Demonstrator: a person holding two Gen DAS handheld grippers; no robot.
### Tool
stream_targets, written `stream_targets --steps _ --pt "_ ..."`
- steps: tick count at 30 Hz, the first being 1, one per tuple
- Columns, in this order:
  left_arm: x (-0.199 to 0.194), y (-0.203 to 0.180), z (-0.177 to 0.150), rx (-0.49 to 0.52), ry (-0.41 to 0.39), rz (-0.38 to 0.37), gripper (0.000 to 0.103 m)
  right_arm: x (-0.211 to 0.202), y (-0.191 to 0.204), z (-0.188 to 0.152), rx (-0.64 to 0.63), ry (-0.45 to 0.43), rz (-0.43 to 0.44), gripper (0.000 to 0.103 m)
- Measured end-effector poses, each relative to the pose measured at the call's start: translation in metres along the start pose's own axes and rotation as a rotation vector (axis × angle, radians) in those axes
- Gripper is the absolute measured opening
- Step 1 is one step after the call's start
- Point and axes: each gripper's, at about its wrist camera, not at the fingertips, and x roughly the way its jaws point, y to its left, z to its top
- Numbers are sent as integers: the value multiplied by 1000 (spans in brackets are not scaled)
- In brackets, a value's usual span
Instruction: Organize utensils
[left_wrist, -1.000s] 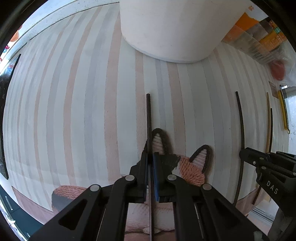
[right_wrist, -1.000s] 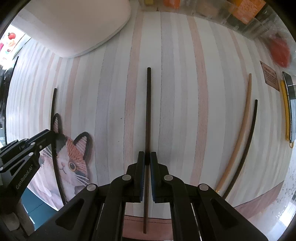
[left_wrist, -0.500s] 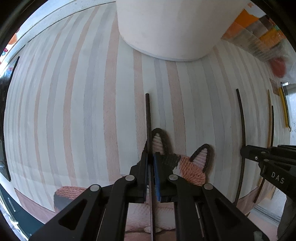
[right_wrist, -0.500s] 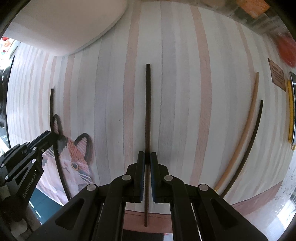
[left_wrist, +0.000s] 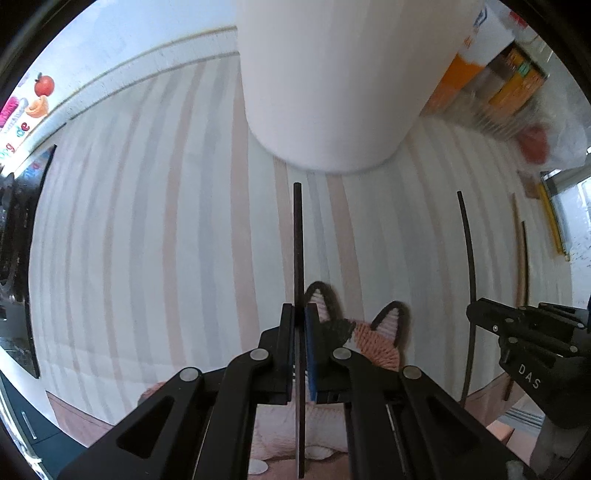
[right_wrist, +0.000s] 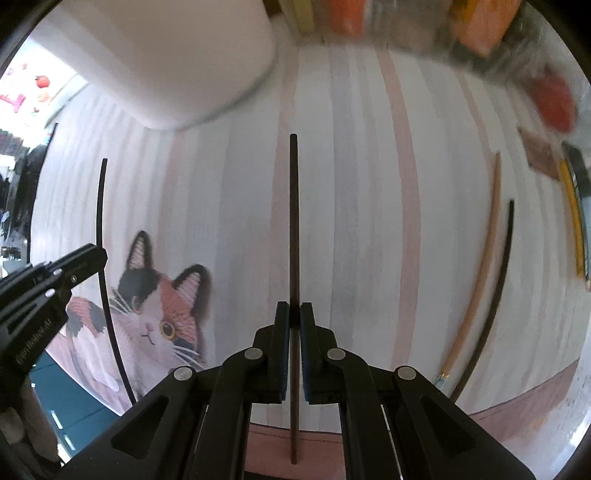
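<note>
My left gripper (left_wrist: 300, 314) is shut on a thin black chopstick (left_wrist: 297, 240) that runs straight up the left wrist view, over a striped mat (left_wrist: 147, 240). The right gripper (right_wrist: 294, 314) is shut on a dark brown chopstick (right_wrist: 293, 221), also held lengthwise. Each gripper shows in the other's view: the right gripper (left_wrist: 474, 317) with its chopstick (left_wrist: 468, 258), the left gripper (right_wrist: 98, 256) with its chopstick (right_wrist: 107, 302). A tall white container (left_wrist: 332, 81) stands just beyond the left chopstick's tip. A tan chopstick (right_wrist: 476, 288) and a black chopstick (right_wrist: 496, 291) lie on the mat to the right.
A cat picture (right_wrist: 159, 317) fills the mat's near corner. A yellow-handled utensil (right_wrist: 572, 221) lies past the loose chopsticks. Bright packets and a plastic bag (left_wrist: 517, 85) crowd the far right. The mat's pink border (right_wrist: 517, 402) marks its near edge.
Both grippers have lifted a little with their chopsticks still gripped. The white container now looms larger and closer in both views.
</note>
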Motion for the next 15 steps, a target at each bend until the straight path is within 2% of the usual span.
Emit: stream_targets --steps 7,10,15 --pt "-33 5 3 -30 -75 -19 3 -37 -11 2 -13 -126 52 5" --pt "-50 19 0 -42 -108 -29 3 -54 -12 1 -20 -180 71 5" --pt "-82 29 7 -73 -187 -36 3 -76 -1 2 -26 -256 108 5"
